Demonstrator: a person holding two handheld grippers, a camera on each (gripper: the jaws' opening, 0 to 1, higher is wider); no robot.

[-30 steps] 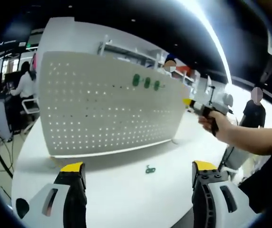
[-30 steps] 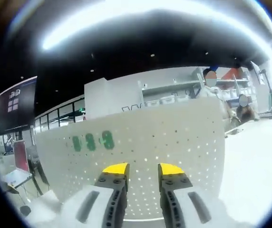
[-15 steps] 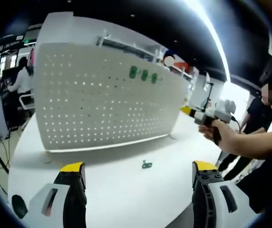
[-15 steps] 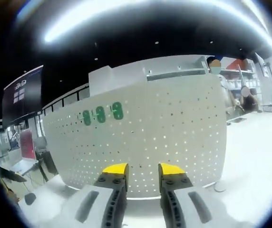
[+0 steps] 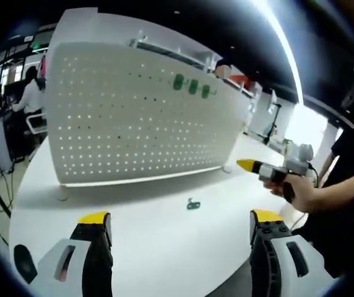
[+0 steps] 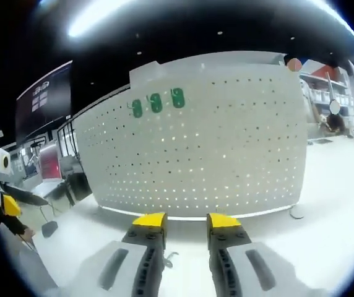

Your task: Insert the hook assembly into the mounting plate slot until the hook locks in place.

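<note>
Presently, in the left gripper view, the left gripper has its yellow-tipped fingers spread wide, with nothing between them. The hook lies flat on the white table, ahead of the fingers and about midway between their tips, touching neither. Beyond the hook stands the plate, a white perforated panel upright on the table, well ahead of the fingers. Three green pieces sit in a row near its upper edge, beyond the right finger's side of centre. The right gripper enters from the right of this view, held by a hand, its yellow tip pointing toward the plate, above and ahead of the right finger.

In the right gripper view, the right gripper shows its fingers set narrow, a small gap between the tips, and empty. The plate stands directly ahead of them. The green pieces are high on it, above the left finger. The hook is partly visible on the table, just beside the left finger's inner edge. A person sits in the background at the far left of the left gripper view.
</note>
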